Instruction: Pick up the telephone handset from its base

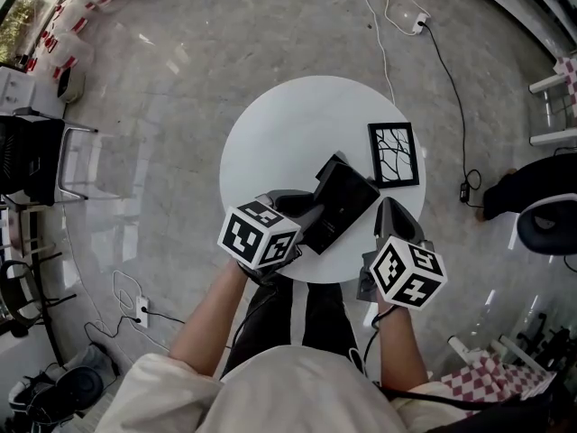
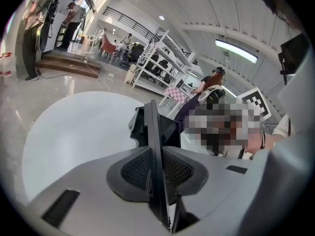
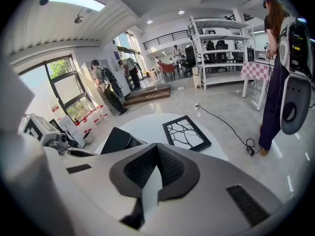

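Left tongs [image 2: 156, 154], angled down, pinch the near edge of the telephone [image 1: 343, 201]; right tongs [image 3: 156, 149] alongside, pressed together.

Glossy grey floor [image 1: 180, 88], white shelving racks [image 3: 216, 48], tall windows [image 3: 64, 90], strip light [image 3: 76, 0] overhead.

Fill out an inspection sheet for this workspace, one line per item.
Surface: round white table, holding two things.
Job's things: black telephone near the table's front edge; its handset seen edge-on between the left fingers.
Clutter: black picture frame, flat beside the telephone.
Grippers: left gripper shut on the handset; right gripper shut, holding nothing.
Cables: white cable and black cable on the floor; none on the table.
Surroundings: glossy floor, shelving, people standing well away.
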### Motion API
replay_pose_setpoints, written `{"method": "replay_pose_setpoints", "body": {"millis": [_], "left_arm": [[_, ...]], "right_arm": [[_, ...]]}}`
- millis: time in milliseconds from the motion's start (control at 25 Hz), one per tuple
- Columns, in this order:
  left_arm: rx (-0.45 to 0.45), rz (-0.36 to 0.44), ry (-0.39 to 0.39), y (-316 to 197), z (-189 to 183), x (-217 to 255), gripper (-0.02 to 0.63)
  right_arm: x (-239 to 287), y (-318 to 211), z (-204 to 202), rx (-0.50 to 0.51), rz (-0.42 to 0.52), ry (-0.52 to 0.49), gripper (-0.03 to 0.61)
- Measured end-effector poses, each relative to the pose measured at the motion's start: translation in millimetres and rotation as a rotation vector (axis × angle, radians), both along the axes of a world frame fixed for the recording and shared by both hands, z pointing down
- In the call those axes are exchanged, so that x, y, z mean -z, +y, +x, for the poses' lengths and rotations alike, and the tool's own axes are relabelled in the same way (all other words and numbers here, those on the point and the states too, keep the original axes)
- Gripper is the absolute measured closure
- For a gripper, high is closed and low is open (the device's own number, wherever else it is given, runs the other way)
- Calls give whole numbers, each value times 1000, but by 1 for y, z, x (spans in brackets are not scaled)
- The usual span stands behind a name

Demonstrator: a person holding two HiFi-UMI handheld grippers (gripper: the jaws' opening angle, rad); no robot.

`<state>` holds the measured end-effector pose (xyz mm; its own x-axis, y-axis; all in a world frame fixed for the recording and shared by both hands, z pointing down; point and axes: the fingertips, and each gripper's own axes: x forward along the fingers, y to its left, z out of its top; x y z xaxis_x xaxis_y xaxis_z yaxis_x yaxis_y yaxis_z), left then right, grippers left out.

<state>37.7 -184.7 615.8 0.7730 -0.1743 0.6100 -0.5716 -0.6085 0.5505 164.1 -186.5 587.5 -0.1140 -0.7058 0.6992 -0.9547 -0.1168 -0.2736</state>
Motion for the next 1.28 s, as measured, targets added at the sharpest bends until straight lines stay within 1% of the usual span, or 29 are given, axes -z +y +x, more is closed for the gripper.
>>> {"method": "replay_pose_setpoints", "body": {"millis": [120, 320, 440, 520, 680, 840, 920, 1040, 1160, 1280], "left_arm": [[-1, -7, 0, 2, -1, -1, 526], [-35, 33, -52, 4, 3, 0, 528], [-39, 31, -75, 6, 5, 0, 529], [-44, 34, -113, 8, 5, -1, 529], [-66, 68, -218, 11, 8, -1, 528], [-77, 101, -291, 10, 10, 0, 526], [-76, 106, -299, 8, 11, 1, 525], [-71, 80, -293, 10, 14, -2, 523], [-81, 81, -318, 13, 21, -8, 523], [-59, 79, -315, 11, 23, -11, 526]], "right_arm": [[1, 2, -1, 2, 2, 0, 554], [1, 1, 0, -2, 5, -3, 554], [2, 2, 0, -4, 8, -6, 554], [4, 3, 0, -2, 12, -6, 554], [6, 4, 1, -5, 16, -6, 554], [4, 7, 1, -6, 13, -12, 554], [2, 9, 3, -8, 10, -12, 554], [2, 12, 5, -11, 6, -9, 554], [5, 13, 6, -12, 11, -9, 554], [7, 13, 9, -11, 17, -6, 554]]}}
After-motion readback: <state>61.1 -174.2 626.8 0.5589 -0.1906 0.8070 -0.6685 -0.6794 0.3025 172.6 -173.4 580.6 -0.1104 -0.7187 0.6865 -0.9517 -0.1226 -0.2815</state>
